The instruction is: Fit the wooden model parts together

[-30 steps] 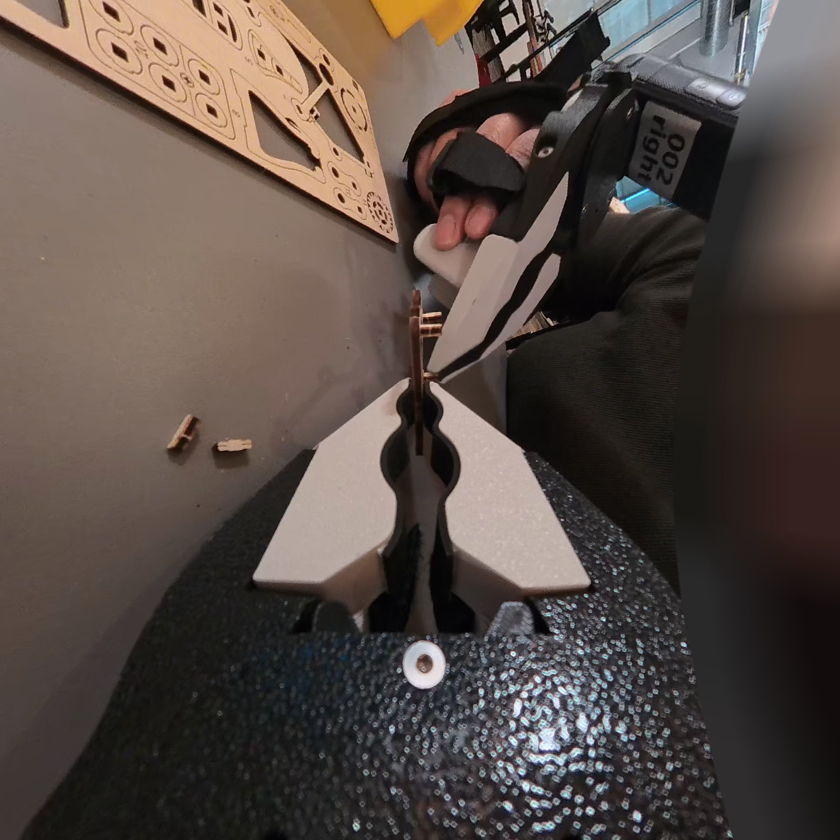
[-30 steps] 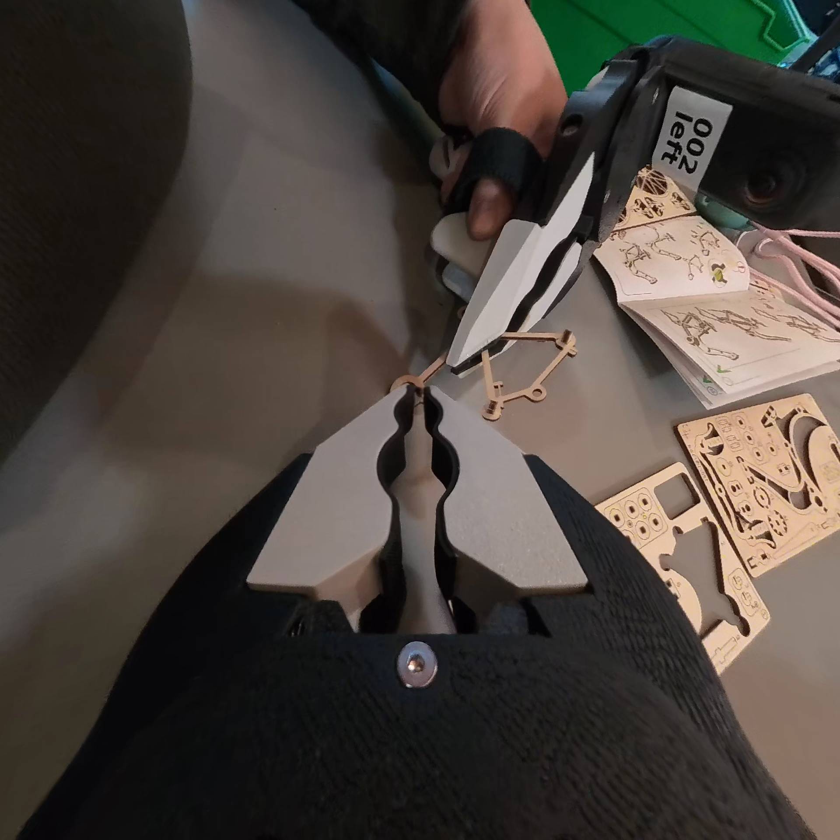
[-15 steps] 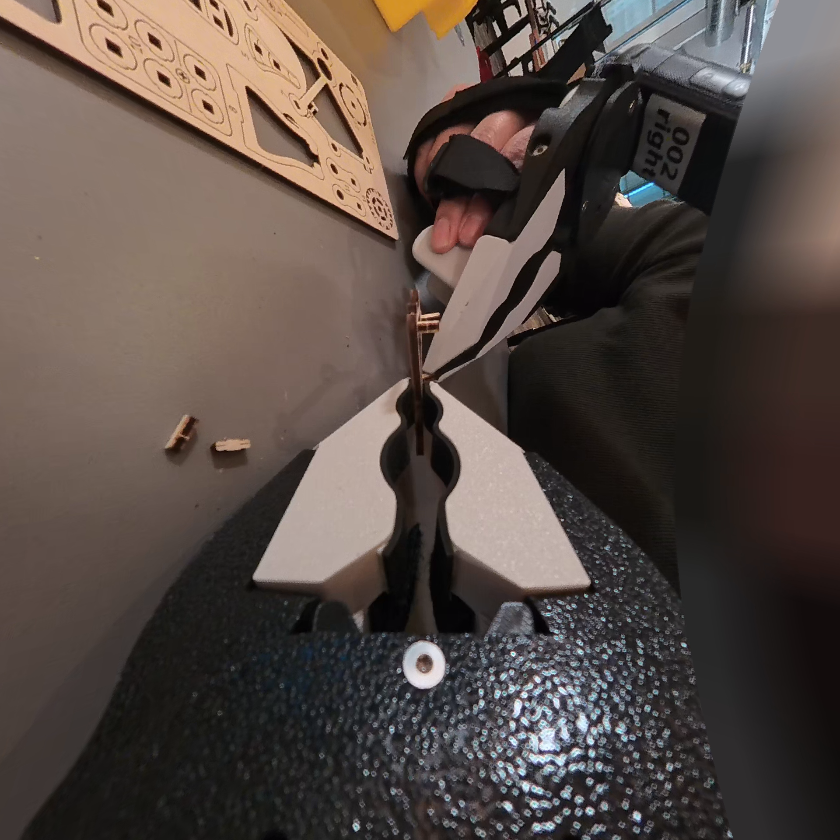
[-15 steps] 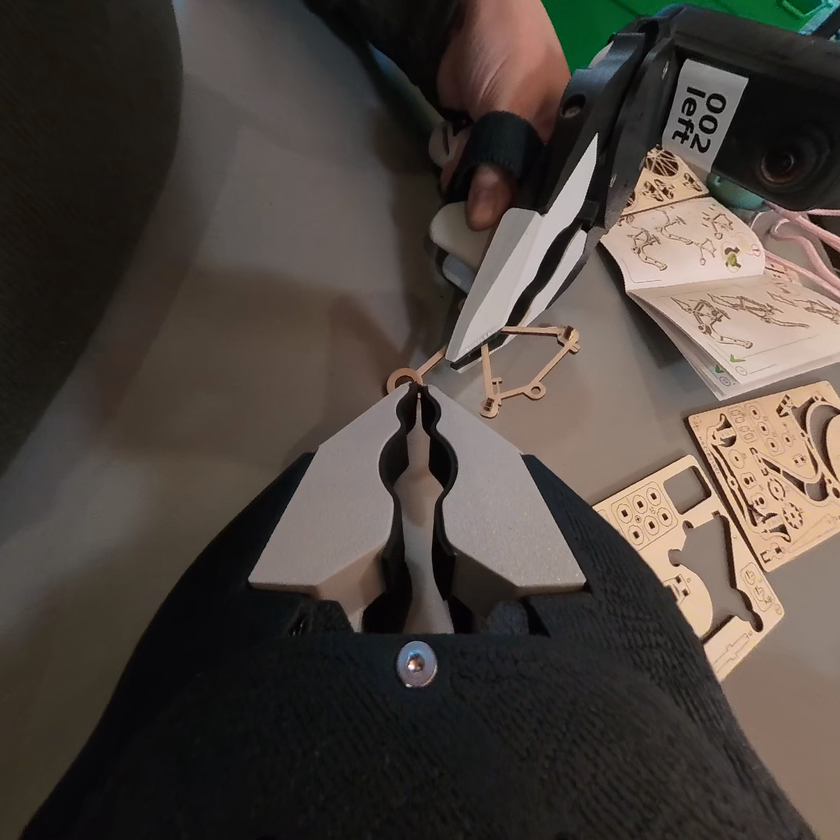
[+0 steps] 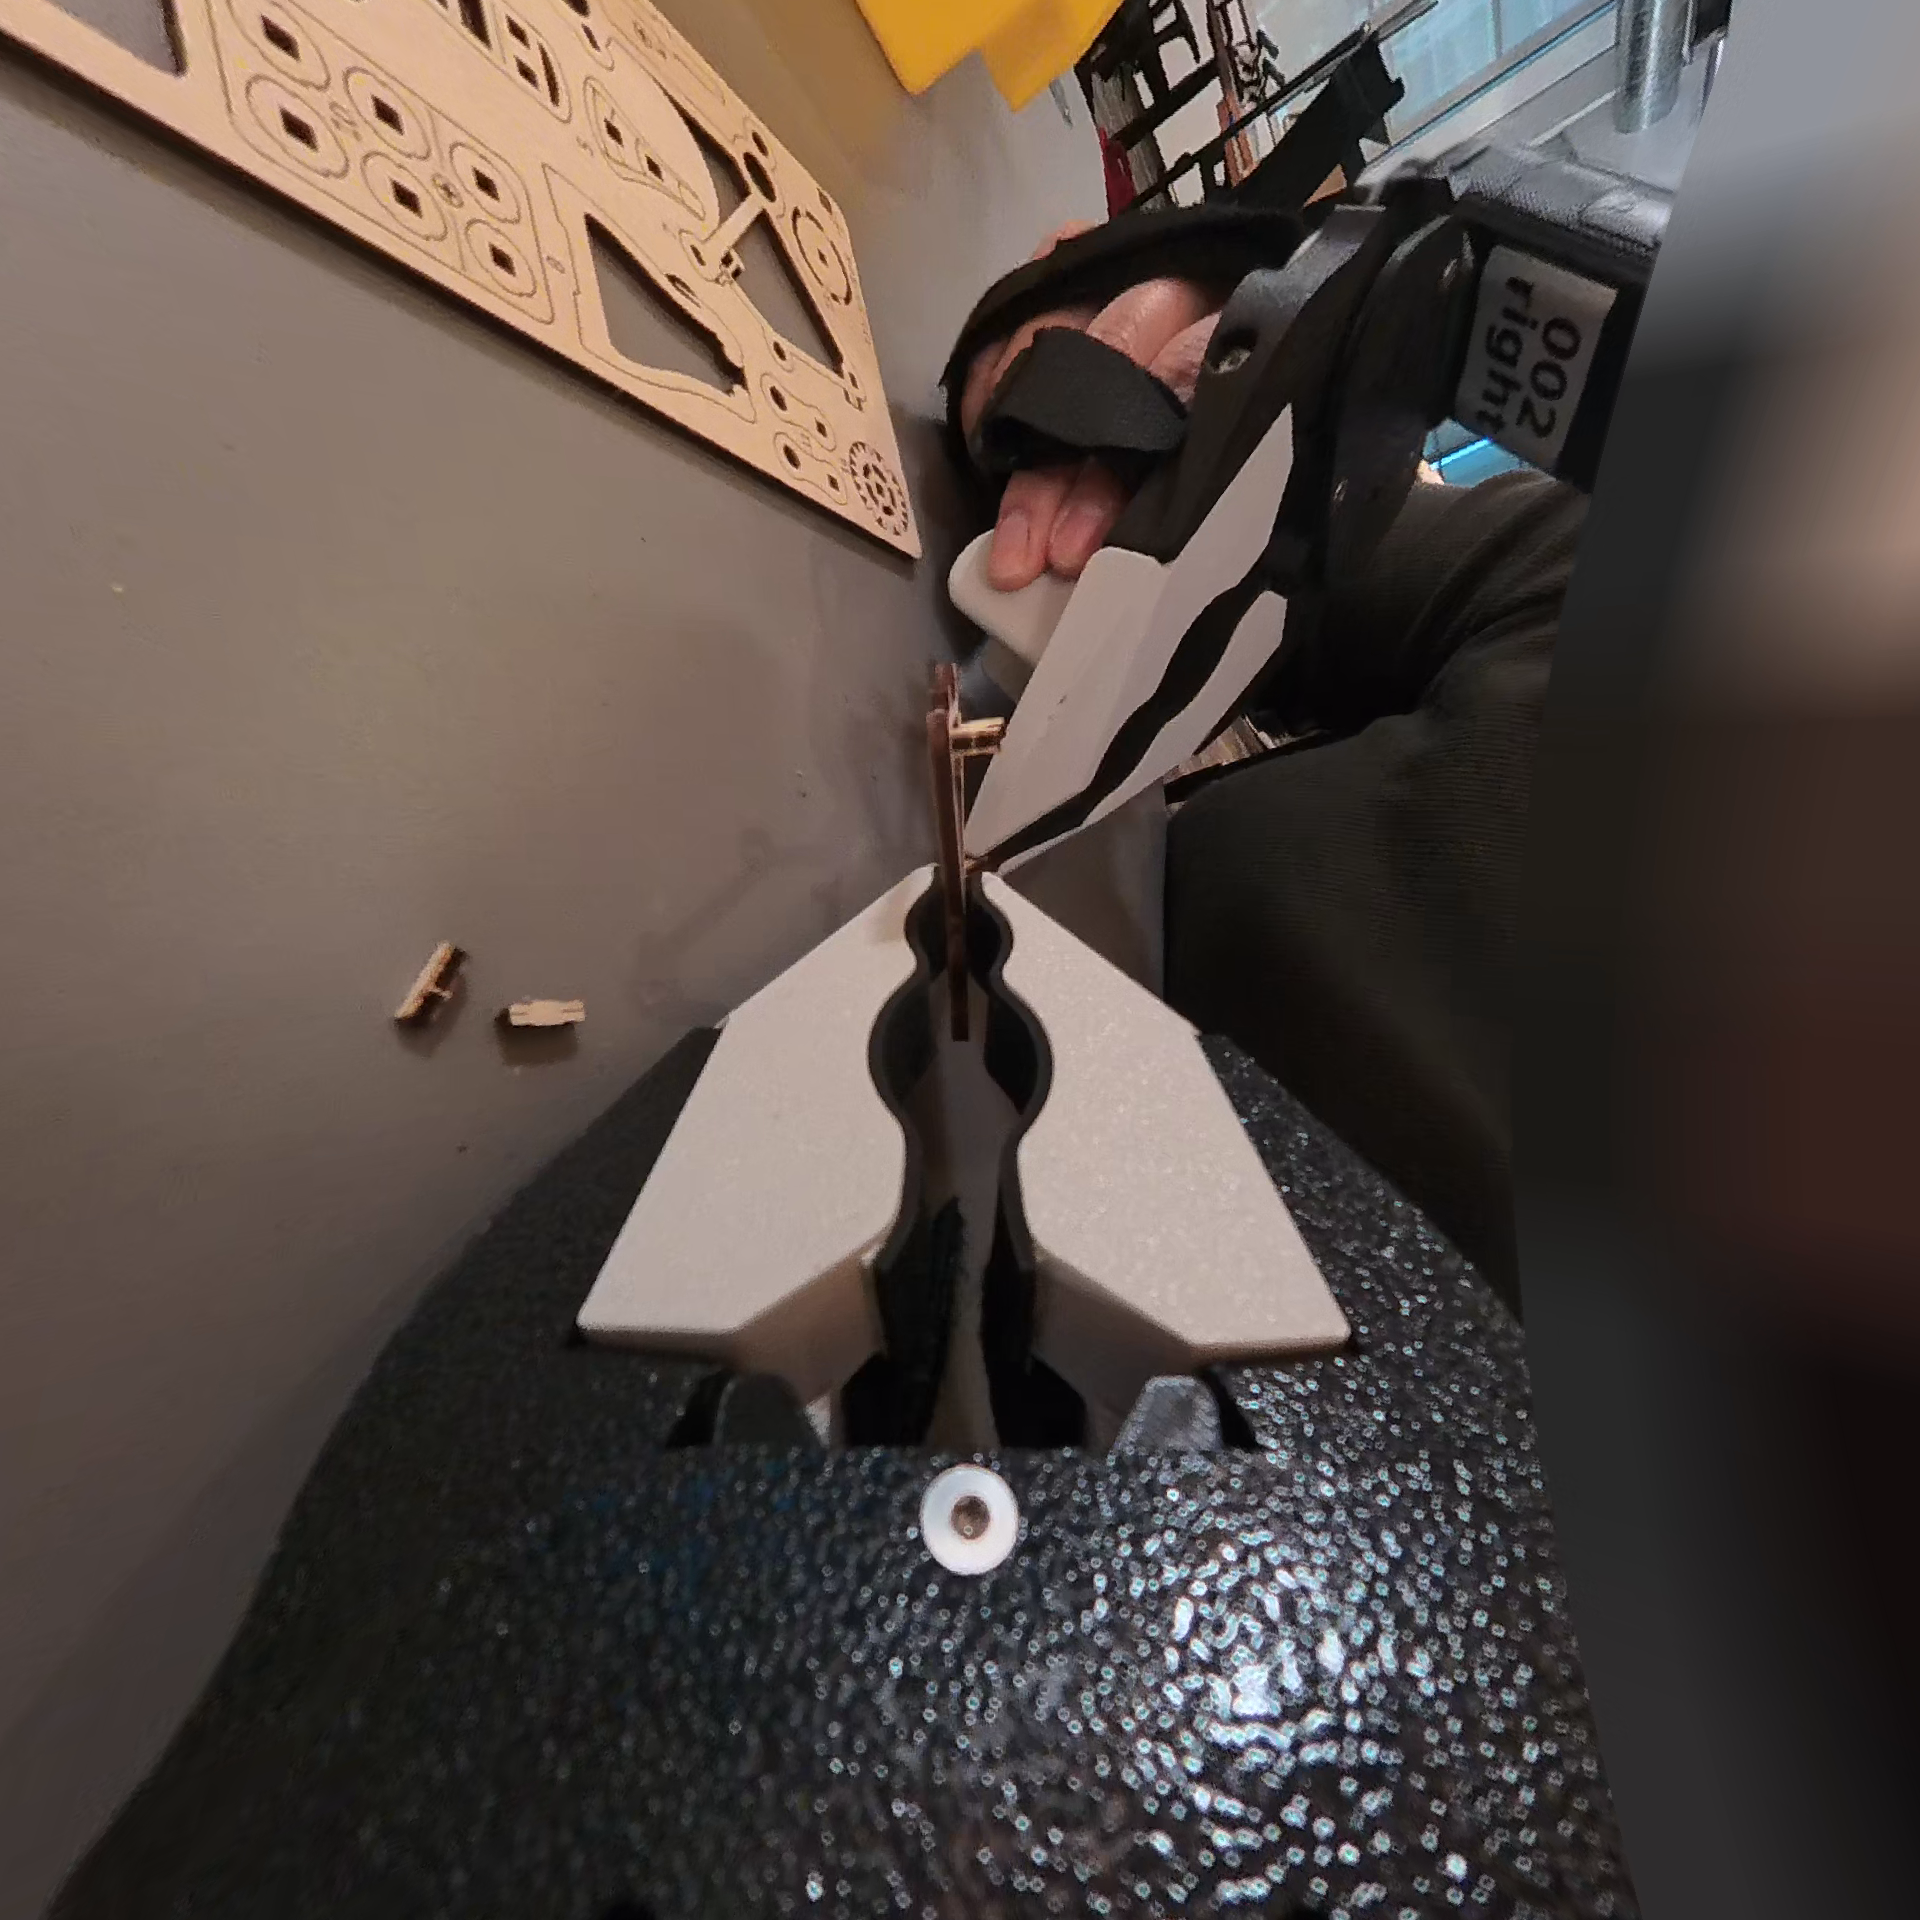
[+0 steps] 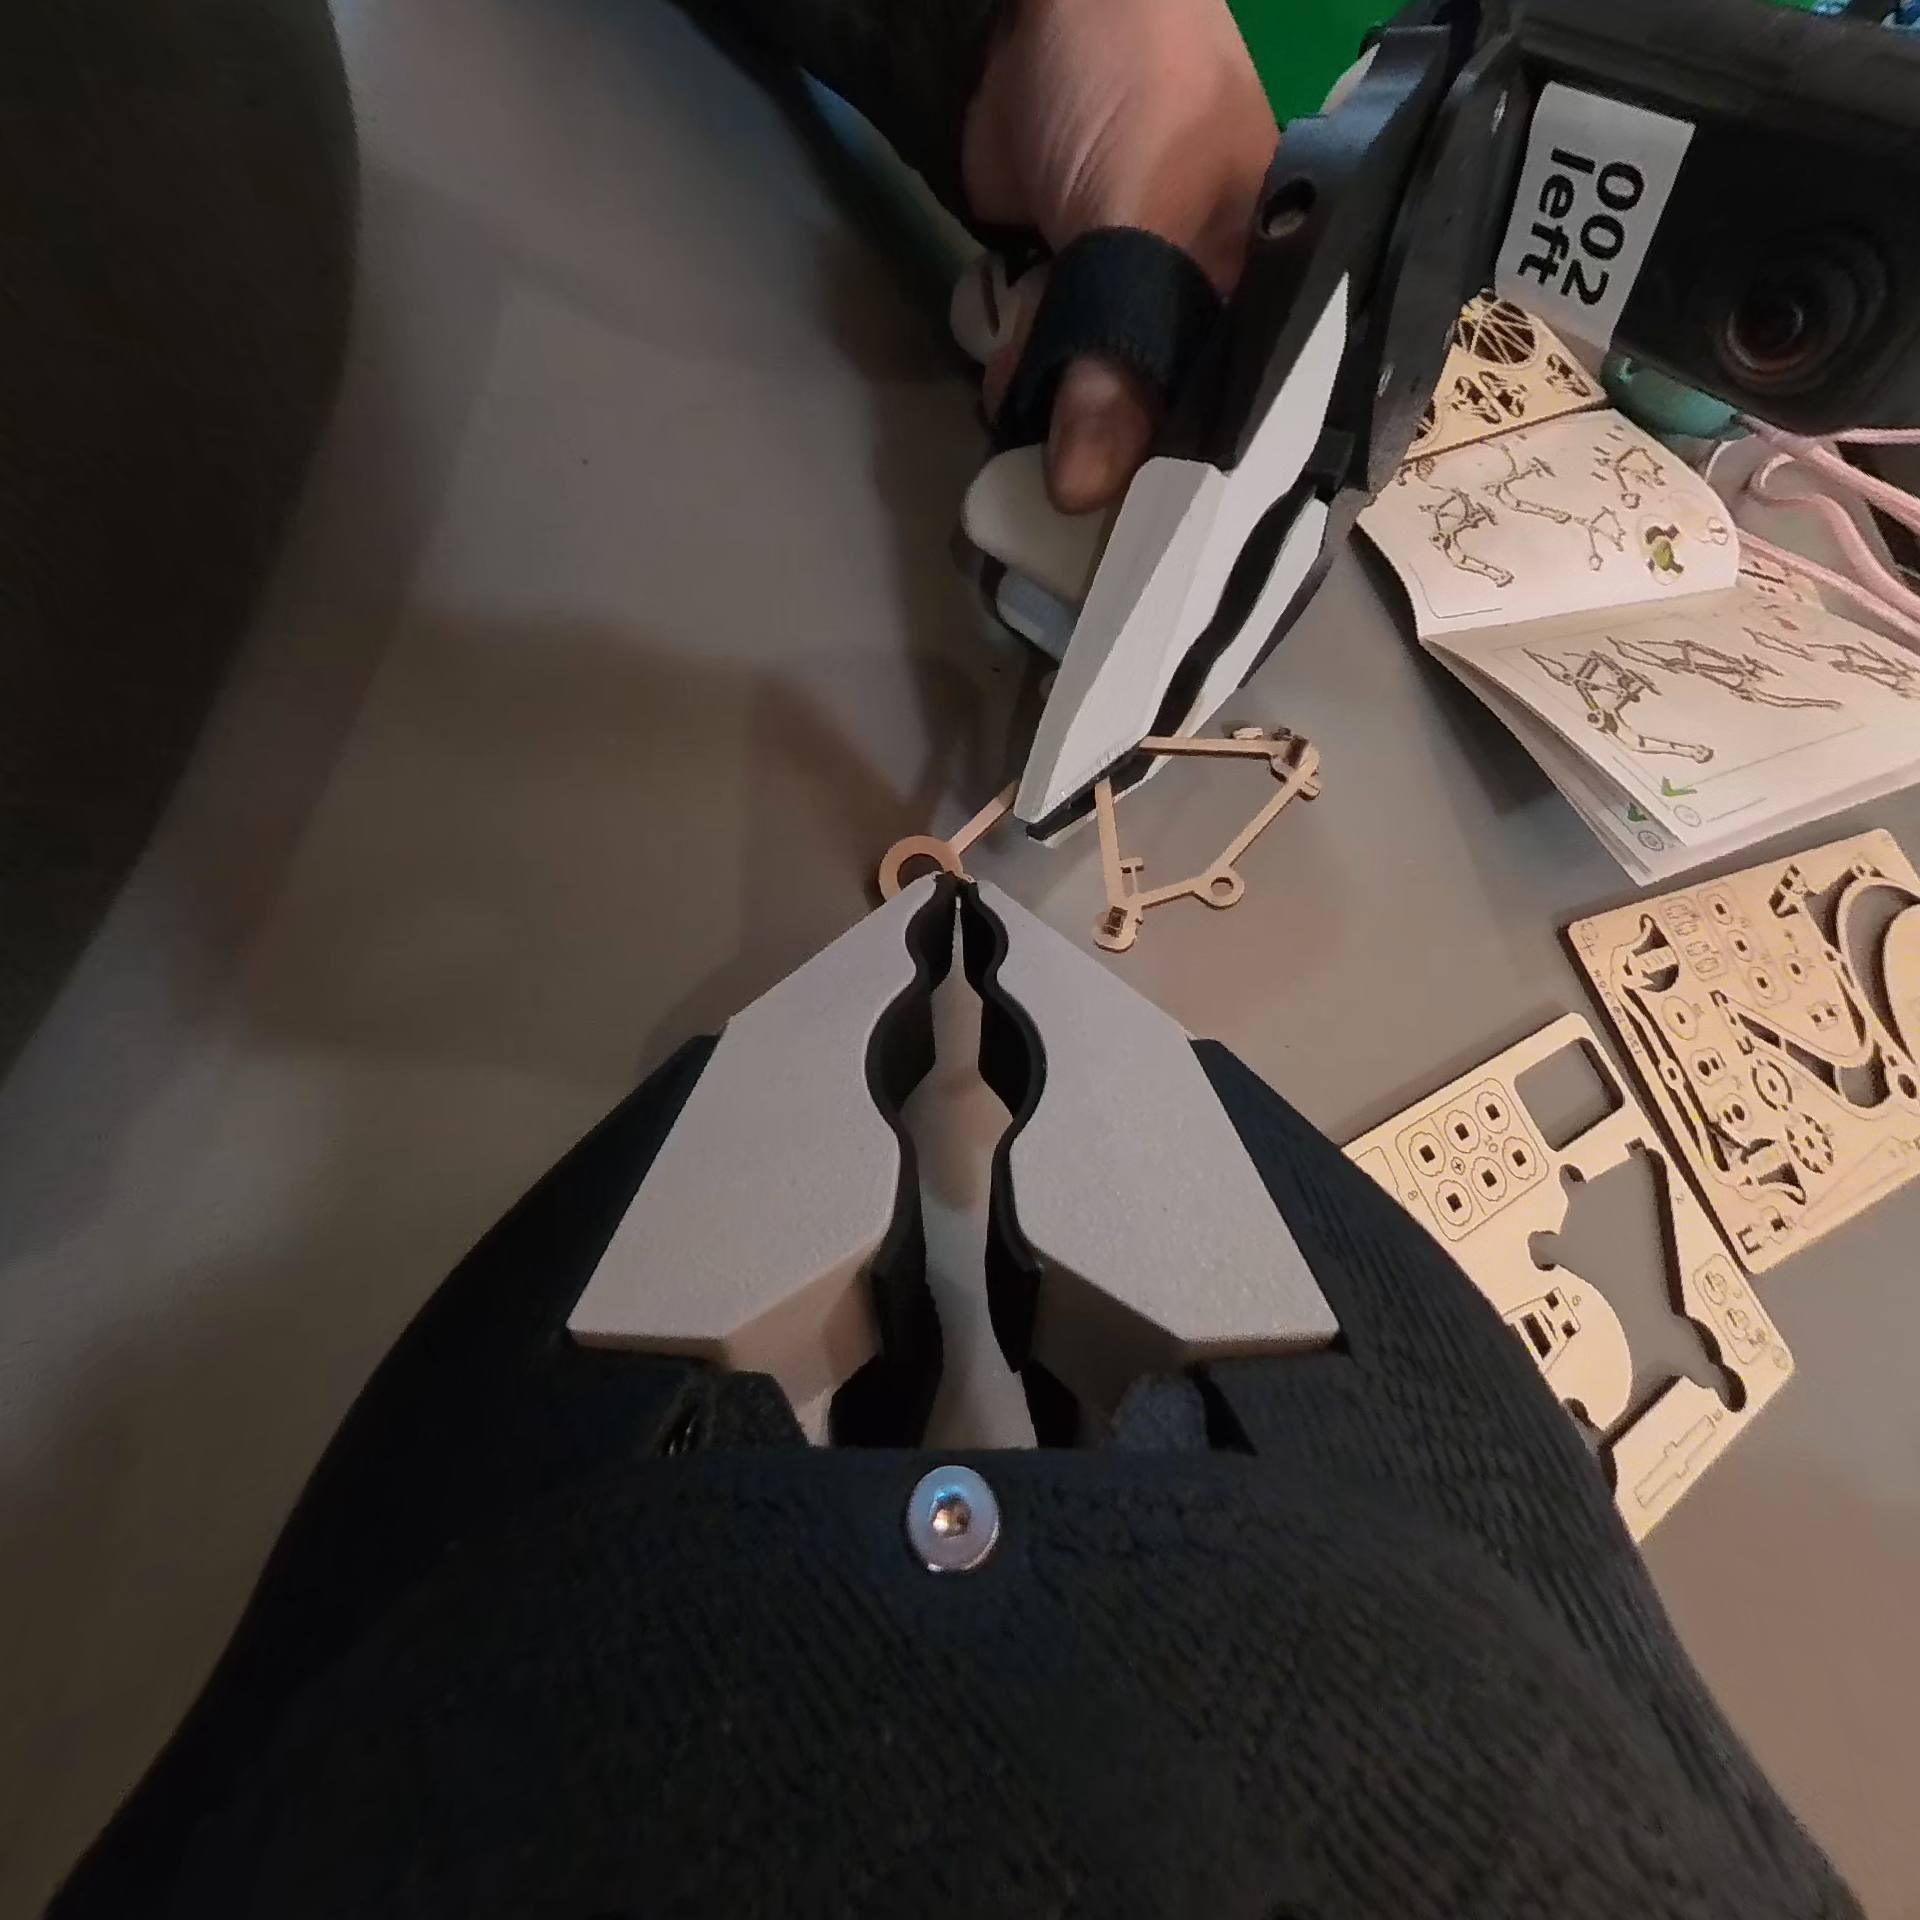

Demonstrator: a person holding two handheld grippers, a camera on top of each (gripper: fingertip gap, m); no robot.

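My left gripper (image 5: pixel 954 883) is shut on a thin wooden frame (image 5: pixel 948 790), seen edge-on and standing upright out of its tips. A short peg (image 5: pixel 977 736) sticks out of the frame's side. In the right wrist view the left gripper (image 6: pixel 1070 821) pinches this open frame (image 6: pixel 1236 873) just above the grey table (image 6: pixel 623 520). The frame's ring end (image 6: pixel 914 862) lies right in front of my right gripper (image 6: pixel 954 883). The right gripper's fingers are shut, with only a tiny pale sliver at the tips. It also shows in the left wrist view (image 5: pixel 997 847), its tips touching the frame's side.
Two small loose wooden pieces (image 5: pixel 428 982) (image 5: pixel 540 1013) lie on the table. A cut wooden sheet (image 5: pixel 520 208) lies beyond them. Two more sheets (image 6: pixel 1766 1039) (image 6: pixel 1507 1247) and an open instruction booklet (image 6: pixel 1662 623) lie at the right. A person's dark sleeve (image 5: pixel 1351 935) is close by. My two grippers' fingertips are within a few centimetres of each other.
The right gripper's tips have closed fully and drawn back slightly, so the frame's ring end shows more fully. The left gripper still holds the frame, hardly moved.
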